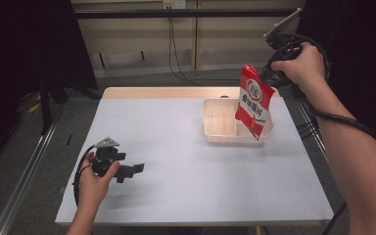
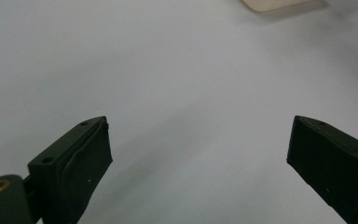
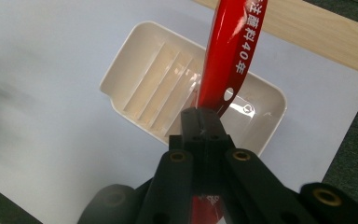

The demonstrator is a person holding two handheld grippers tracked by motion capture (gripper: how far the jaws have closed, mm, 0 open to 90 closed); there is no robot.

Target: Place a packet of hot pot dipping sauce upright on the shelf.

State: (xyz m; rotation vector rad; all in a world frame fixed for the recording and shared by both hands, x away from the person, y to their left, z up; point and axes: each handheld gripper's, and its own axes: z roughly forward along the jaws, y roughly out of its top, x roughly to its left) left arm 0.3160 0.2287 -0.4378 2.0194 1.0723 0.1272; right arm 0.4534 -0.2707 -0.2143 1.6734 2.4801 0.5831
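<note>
Red-and-white printed foil packet (image 1: pixel 253 101) hangs at two o'clock on the pale grey table (image 1: pixel 186 161), its lower end dipping into the cream ribbed plastic tray (image 1: pixel 219 131), which holds nothing else. Right gripper (image 3: pixel 200 122) has its jaws pinched tight on the packet's top edge. Left gripper (image 1: pixel 136 169), at eight o'clock, rests with jaws spread wide, holding nothing.
</note>
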